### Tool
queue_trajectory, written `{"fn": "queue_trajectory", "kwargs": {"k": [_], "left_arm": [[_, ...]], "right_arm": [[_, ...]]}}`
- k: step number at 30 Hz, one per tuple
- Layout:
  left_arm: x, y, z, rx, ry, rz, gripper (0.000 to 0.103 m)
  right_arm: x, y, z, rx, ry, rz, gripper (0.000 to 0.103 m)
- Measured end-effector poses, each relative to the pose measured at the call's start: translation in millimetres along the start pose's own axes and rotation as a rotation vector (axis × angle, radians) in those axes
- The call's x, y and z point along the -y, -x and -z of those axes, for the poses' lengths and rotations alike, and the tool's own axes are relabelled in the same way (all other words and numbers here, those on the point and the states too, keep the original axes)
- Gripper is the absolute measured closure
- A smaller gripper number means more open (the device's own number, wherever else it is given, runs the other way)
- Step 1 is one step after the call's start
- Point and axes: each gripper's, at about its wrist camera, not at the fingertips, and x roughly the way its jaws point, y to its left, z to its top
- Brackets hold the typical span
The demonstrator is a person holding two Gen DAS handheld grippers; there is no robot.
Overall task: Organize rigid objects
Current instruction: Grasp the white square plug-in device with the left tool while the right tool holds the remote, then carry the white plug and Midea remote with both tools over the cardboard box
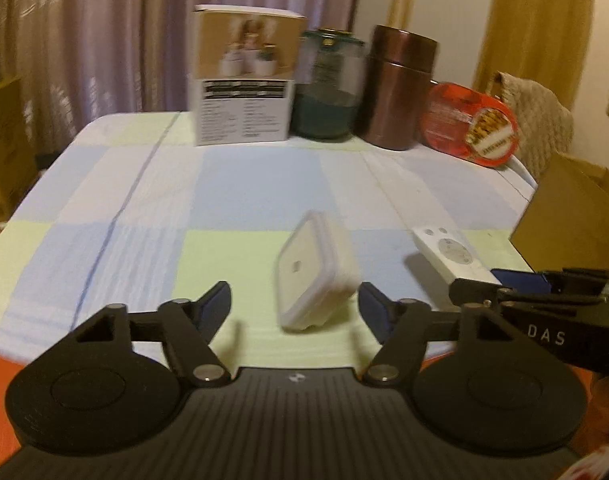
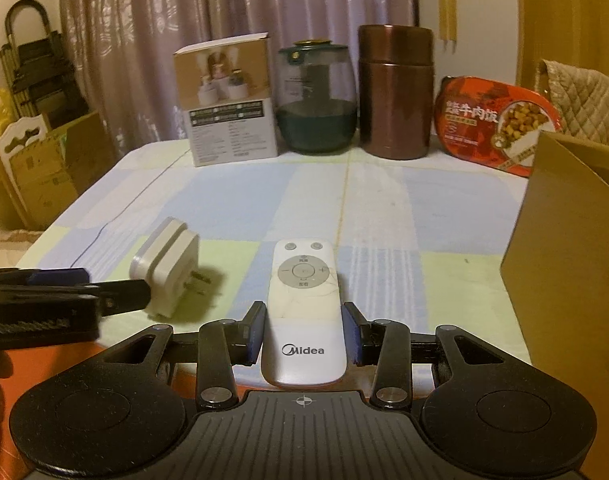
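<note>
Right wrist view: right gripper [image 2: 303, 336] clamped on white remote [image 2: 303, 312].
Left gripper [image 1: 294, 308]: jaws apart, gripping nothing; white adapter [image 1: 314, 272] between them, right pad just beside it.
Adapter: on checked cloth [image 1: 144, 208], near front edge.
Open room: bare cloth back to box [image 1: 244, 76].

The bench holds one white plastic remote control [image 2: 304, 312], one white plug adapter [image 2: 166, 266], one printed cardboard box [image 2: 228, 104], one green glass jar [image 2: 316, 96], one brown metal canister [image 2: 396, 92] and one red oval food tub [image 2: 496, 124].

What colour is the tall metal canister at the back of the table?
Dark coppery brown, with a glossy metallic sheen. The tall metal canister shows best in the right wrist view.
</note>
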Motion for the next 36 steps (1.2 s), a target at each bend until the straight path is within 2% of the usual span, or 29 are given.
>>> {"fn": "queue_trajectory", "kwargs": {"k": [3, 5, 17, 27, 36], "left_arm": [[10.1, -7.8, -0.6, 0.005, -0.037, 0.013, 0.051], [15.2, -13.8, -1.8, 0.005, -0.055, 0.004, 0.061], [24.3, -17.2, -3.7, 0.03, -0.105, -0.071, 0.077], [21.8, 9.1, -2.8, 0.005, -0.045, -0.078, 0.078], [35.5, 48.2, 5.6, -0.004, 0.001, -0.089, 0.078]], "right_arm": [[1.8, 0.7, -1.6, -0.001, -0.008, -0.002, 0.066], [2.3, 1.0, -2.1, -0.005, -0.012, -0.005, 0.066], [6.0, 1.7, -4.2, -0.012, -0.034, -0.013, 0.066], [1.0, 16.0, -3.6, -0.007, -0.024, -0.037, 0.066], [1.0, 55.4, 1.5, 0.009, -0.044, -0.053, 0.066]]}}
